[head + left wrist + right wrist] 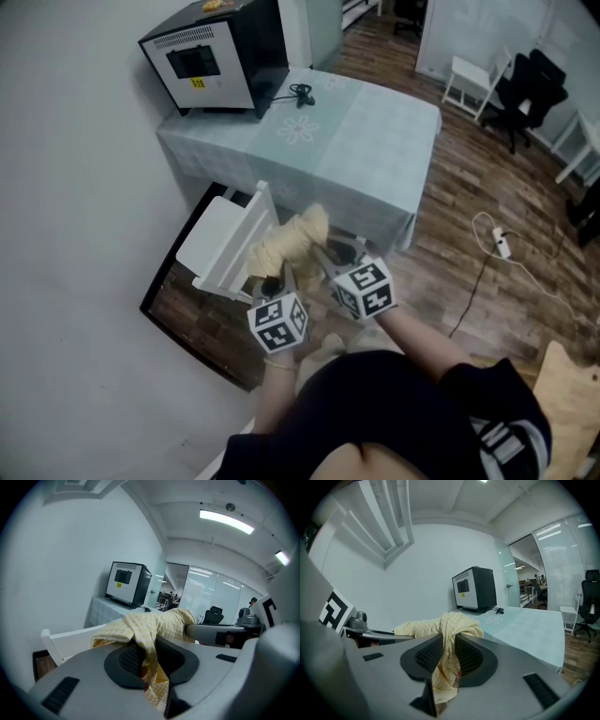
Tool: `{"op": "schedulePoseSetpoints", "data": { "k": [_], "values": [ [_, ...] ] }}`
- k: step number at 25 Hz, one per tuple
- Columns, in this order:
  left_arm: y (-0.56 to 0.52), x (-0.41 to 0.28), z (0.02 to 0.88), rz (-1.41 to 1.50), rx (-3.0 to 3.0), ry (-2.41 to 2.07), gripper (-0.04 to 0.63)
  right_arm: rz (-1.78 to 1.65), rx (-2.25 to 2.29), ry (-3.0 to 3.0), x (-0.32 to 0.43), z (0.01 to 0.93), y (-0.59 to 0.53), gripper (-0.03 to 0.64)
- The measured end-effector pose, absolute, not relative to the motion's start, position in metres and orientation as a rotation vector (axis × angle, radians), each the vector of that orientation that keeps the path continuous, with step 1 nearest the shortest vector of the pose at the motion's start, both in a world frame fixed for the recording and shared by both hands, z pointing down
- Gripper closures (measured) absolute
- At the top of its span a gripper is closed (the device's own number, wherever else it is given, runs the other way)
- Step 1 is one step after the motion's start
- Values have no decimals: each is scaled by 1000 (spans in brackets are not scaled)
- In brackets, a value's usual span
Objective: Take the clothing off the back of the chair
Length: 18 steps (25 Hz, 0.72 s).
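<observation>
Beside the back of the white slatted chair, the left hand-held gripper and right hand-held gripper each pinch the bunched pale-yellow checked cloth garment, held up between them.

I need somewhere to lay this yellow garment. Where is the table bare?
The tablecloth is bare from the cable across to its right and near edges. The boxy appliance crowds the far left corner; the white chair and yellow garment crowd the near left side.
</observation>
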<state>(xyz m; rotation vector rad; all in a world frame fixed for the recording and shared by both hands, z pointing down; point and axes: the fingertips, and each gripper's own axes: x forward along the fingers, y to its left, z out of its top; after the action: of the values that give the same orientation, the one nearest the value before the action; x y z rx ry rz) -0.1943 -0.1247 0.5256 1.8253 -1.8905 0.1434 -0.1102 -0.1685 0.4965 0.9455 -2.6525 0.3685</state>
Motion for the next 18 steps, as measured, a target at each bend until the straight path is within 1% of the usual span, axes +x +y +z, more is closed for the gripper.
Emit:
{"op": "schedulePoseSetpoints", "data": {
  "k": [6,18],
  "values": [
    [-134,-163,519,145,1881,-1850,535,390,1012,-2655,-77,489,-172,526],
    [-137,-71,504,139,1936,-1811,535,411,1087,-2646,18,473,-165,526]
  ]
}}
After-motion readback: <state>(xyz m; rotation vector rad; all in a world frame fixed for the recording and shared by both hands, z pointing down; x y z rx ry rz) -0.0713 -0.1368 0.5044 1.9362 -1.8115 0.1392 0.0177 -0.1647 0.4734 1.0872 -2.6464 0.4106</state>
